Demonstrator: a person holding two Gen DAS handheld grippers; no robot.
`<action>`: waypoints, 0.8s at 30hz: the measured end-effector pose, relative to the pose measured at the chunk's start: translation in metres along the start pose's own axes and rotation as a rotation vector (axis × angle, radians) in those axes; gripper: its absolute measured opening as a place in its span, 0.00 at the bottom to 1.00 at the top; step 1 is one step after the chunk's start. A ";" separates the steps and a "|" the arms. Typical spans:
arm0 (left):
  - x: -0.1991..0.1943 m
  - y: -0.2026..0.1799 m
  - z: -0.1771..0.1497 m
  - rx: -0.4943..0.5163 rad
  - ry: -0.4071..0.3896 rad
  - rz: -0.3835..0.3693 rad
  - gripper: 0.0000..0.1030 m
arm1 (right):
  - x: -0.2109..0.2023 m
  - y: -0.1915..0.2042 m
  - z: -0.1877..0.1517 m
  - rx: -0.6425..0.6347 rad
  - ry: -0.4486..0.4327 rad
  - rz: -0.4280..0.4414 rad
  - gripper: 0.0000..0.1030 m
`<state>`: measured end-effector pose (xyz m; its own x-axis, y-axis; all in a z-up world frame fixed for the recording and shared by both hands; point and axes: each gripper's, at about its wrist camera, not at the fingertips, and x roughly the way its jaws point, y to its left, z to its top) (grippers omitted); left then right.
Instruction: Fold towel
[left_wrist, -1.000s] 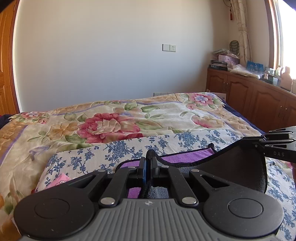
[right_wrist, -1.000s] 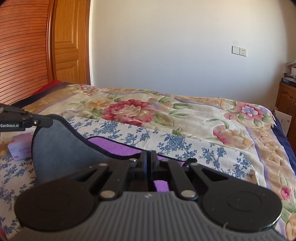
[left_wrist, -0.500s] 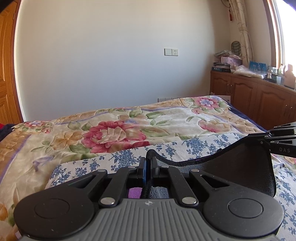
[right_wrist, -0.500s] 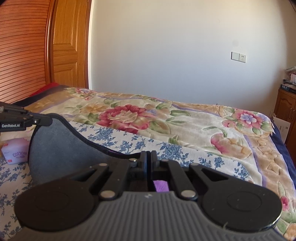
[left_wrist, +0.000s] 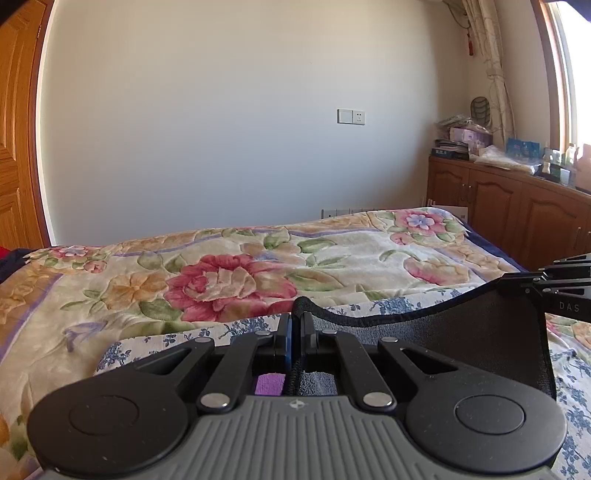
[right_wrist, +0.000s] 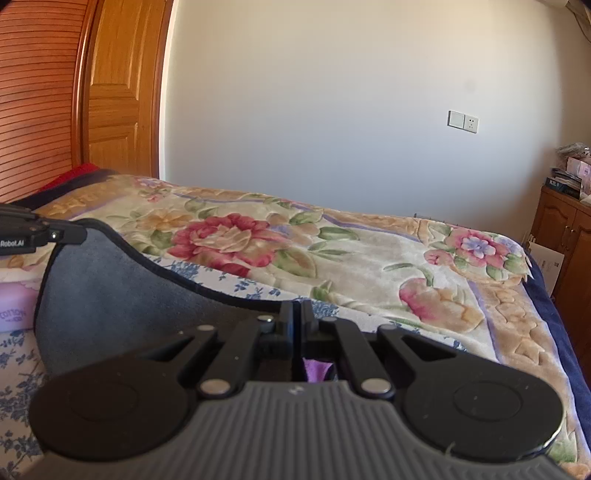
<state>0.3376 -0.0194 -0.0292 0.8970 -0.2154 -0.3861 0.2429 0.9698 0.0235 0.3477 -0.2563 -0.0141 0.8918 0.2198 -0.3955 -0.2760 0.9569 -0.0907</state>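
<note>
The towel (left_wrist: 461, 332) is dark grey with a black hem and a purple other side (left_wrist: 269, 384). It hangs stretched between both grippers above the bed. My left gripper (left_wrist: 296, 317) is shut on one top corner of the towel. My right gripper (right_wrist: 296, 314) is shut on the other top corner; the grey towel (right_wrist: 110, 295) spreads to its left. In the left wrist view the right gripper (left_wrist: 565, 284) shows at the right edge. In the right wrist view the left gripper (right_wrist: 37, 232) shows at the left edge. The towel's lower part is hidden behind the gripper bodies.
A floral blanket (left_wrist: 240, 273) covers the bed, with a blue-flowered sheet (right_wrist: 14, 369) under the towel. A pink tissue pack (right_wrist: 14, 306) lies at the left. Wooden cabinets (left_wrist: 498, 206) with clutter stand at the right, a wooden door (right_wrist: 122, 92) at the left.
Both grippers have risen with the towel's top edge. The purple side that showed below the hem is now almost hidden, and more wall fills both views.
</note>
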 end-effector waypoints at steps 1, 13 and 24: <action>0.002 0.000 0.001 0.004 -0.001 0.001 0.05 | 0.002 0.000 0.001 -0.003 0.001 -0.001 0.04; 0.024 0.002 0.003 0.011 0.001 0.030 0.05 | 0.029 -0.004 0.002 -0.034 0.021 -0.021 0.04; 0.066 0.005 -0.009 0.008 0.058 0.048 0.05 | 0.070 -0.014 -0.018 -0.037 0.113 -0.021 0.04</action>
<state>0.3942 -0.0276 -0.0629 0.8850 -0.1614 -0.4368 0.2032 0.9778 0.0504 0.4078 -0.2580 -0.0565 0.8520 0.1746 -0.4935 -0.2724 0.9529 -0.1331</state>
